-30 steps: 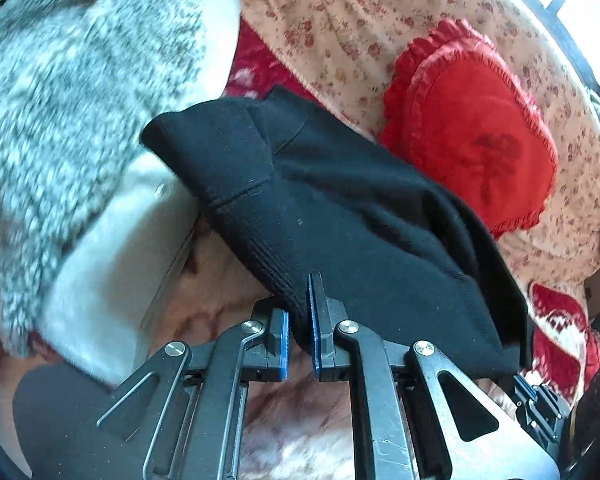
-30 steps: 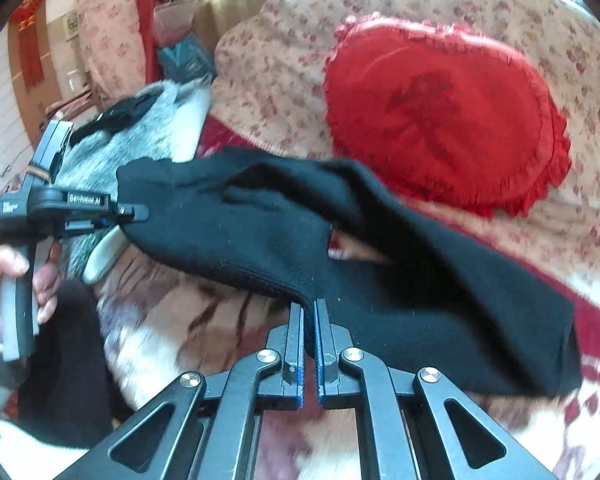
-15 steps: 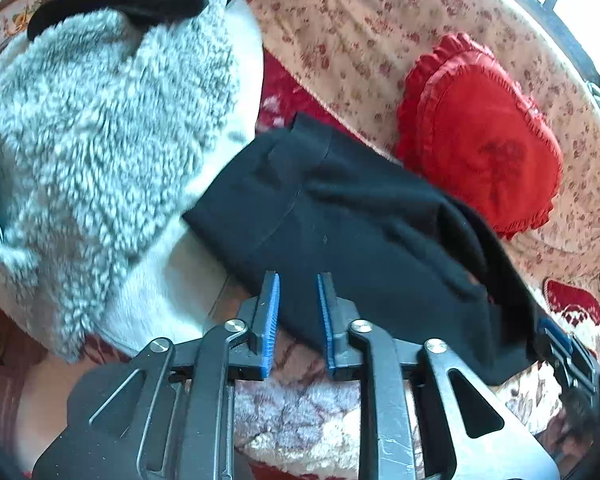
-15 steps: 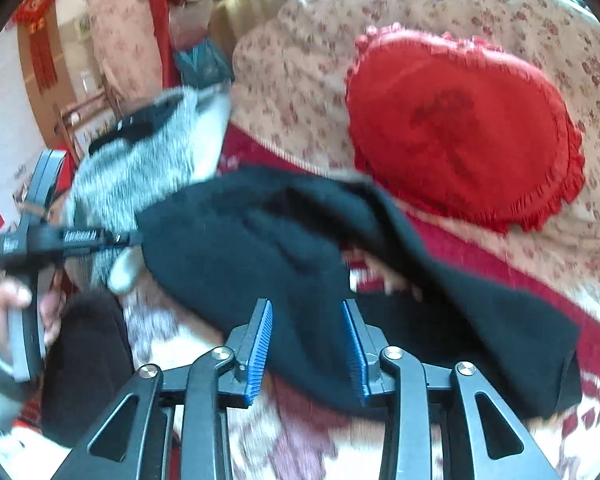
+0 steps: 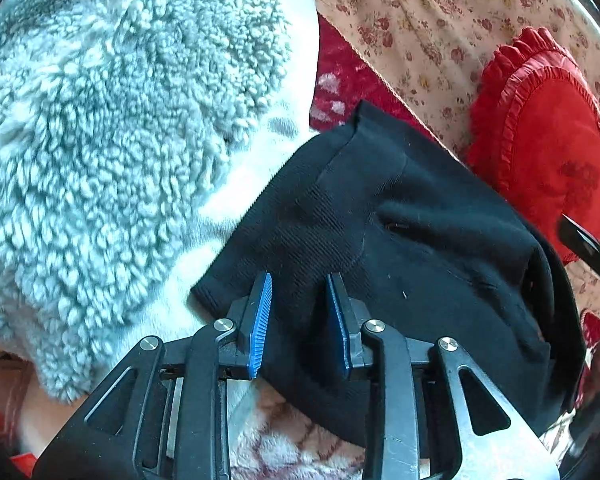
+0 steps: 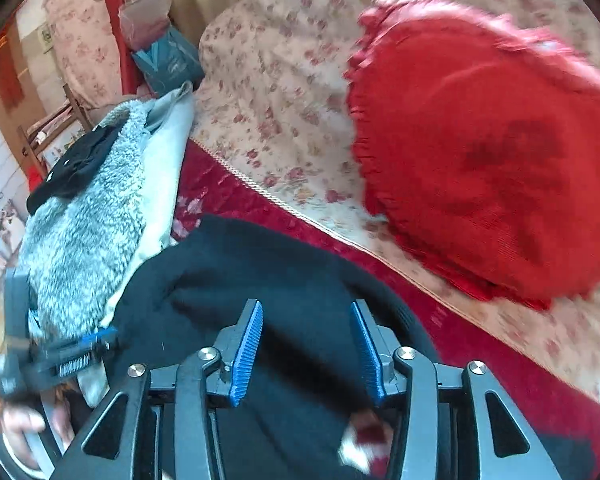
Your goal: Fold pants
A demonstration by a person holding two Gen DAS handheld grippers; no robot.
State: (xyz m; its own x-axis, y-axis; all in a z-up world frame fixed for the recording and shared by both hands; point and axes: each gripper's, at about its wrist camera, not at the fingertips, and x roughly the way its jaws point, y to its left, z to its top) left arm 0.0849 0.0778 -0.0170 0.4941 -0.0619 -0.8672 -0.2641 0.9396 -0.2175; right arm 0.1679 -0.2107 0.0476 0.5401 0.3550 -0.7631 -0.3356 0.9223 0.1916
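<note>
The black knit pants point(image 5: 400, 240) lie folded on the sofa seat, their left edge against a fluffy grey coat. They also fill the lower middle of the right wrist view point(image 6: 260, 280). My left gripper point(image 5: 300, 312) is open, its blue pads just above the near edge of the pants, holding nothing. My right gripper point(image 6: 308, 348) is wide open over the pants and empty. The left gripper point(image 6: 96, 340) shows in the right wrist view at the pants' left edge.
A fluffy grey coat point(image 5: 120, 120) lies to the left, touching the pants. A red heart-shaped cushion point(image 6: 492, 152) leans on the floral sofa back point(image 6: 280, 92). The seat has a red patterned cover point(image 6: 480, 352). Bags and clutter stand beyond the sofa's left end point(image 6: 160, 52).
Both grippers were shut on the pants a second ago; both have opened and let them drop onto the seat. The pants have settled against the grey coat.
</note>
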